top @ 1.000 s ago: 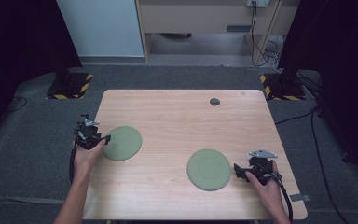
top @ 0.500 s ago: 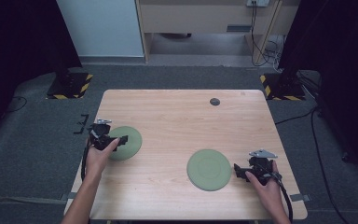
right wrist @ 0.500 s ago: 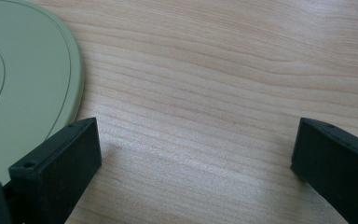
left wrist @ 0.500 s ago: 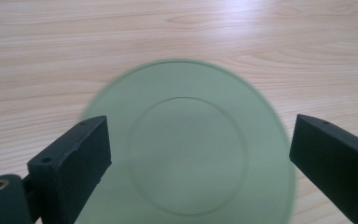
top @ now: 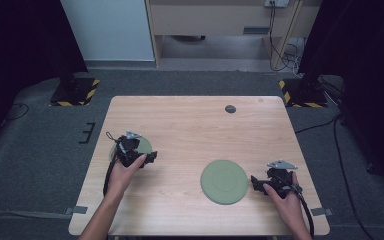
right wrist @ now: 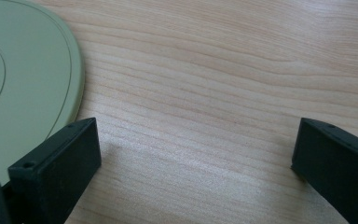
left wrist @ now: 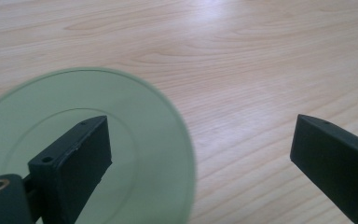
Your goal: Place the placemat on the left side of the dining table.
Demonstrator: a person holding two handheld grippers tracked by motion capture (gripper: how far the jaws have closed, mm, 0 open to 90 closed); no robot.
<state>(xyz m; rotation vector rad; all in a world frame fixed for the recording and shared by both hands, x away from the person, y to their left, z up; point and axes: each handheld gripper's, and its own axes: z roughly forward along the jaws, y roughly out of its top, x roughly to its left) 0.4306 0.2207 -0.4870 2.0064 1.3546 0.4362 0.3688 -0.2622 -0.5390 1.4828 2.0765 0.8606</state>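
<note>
Since the earlier frames, we recorded the left gripper moved rightward, from the table's left edge to above the left green plate. Its jaws stood wide apart, one over the plate, one over bare wood, grasping nothing. The right gripper stayed in place just beside the right green plate, jaws spread, empty. Both plates lay flat on the wooden table.
</note>
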